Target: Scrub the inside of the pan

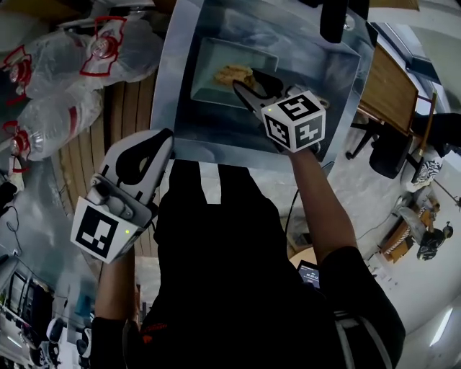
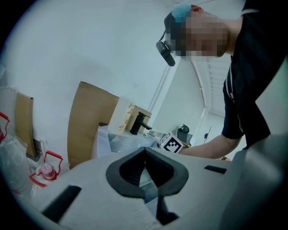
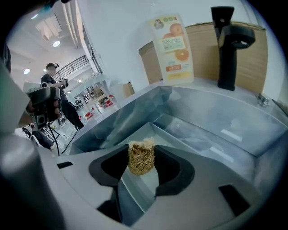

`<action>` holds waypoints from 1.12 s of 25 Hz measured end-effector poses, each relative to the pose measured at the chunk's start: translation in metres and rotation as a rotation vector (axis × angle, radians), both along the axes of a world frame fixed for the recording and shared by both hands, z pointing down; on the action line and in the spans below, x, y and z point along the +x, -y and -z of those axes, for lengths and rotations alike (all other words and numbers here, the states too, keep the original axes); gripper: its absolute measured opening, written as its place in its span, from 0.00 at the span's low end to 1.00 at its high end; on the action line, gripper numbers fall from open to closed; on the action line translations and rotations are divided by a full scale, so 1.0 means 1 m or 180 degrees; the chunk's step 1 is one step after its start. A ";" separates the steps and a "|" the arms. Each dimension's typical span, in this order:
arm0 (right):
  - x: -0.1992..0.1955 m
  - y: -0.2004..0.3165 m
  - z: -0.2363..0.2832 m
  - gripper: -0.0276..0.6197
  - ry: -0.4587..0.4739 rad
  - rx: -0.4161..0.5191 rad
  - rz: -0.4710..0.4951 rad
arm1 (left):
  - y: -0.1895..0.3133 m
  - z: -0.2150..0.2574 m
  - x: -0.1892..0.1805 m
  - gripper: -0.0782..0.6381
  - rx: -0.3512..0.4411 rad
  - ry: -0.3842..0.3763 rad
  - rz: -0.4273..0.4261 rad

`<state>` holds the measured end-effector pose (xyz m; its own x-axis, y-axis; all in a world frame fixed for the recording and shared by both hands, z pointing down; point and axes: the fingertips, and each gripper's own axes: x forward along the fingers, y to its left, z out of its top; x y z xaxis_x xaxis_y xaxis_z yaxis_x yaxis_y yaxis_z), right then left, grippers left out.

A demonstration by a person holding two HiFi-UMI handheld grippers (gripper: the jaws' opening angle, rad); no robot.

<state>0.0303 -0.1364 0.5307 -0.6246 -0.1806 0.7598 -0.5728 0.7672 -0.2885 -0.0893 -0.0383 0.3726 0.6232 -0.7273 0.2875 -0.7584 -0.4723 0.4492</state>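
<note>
The person's dark torso point(image 1: 216, 274) filled the bottom of the head view and hid whatever lay beneath it. Just above it, at lower left, the left gripper point(image 1: 167, 137) was held by the near left corner of the steel sink point(image 1: 180, 108). In the left gripper view its jaws met at the tips with nothing between them.

Right of centre, the right gripper point(image 1: 243, 85) was down in the sink, its jaws closed on a tan fibrous scrubber point(image 1: 232, 73). In the right gripper view the wad covered the jaw tips. The scrubber sat over the middle of the rectangular pan point(image 1: 216, 58), which lay on the sink floor. Whether it touched the pan's bottom could not be made out.

Beyond the sink, a black faucet point(image 1: 333, 21) was cut off by the top edge of the head view. Left of it in the right gripper view stood a bottle point(image 3: 174, 47) printed with oranges, its text too small to read. At upper left of the head view, bagged plastic bottles point(image 1: 65, 108) ran off the frame.
</note>
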 end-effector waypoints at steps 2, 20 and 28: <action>-0.011 -0.006 -0.004 0.32 -0.0007 -0.0029 0.0062 | -0.005 -0.002 -0.009 0.13 -0.0011 0.0005 0.0041; -0.029 -0.027 -0.032 0.32 -0.0147 -0.0169 0.0184 | -0.018 -0.017 -0.034 0.13 -0.0093 -0.0023 0.0097; -0.004 -0.027 -0.032 0.32 -0.0143 -0.0231 0.0151 | -0.004 -0.014 -0.010 0.13 -0.0084 -0.0028 -0.0005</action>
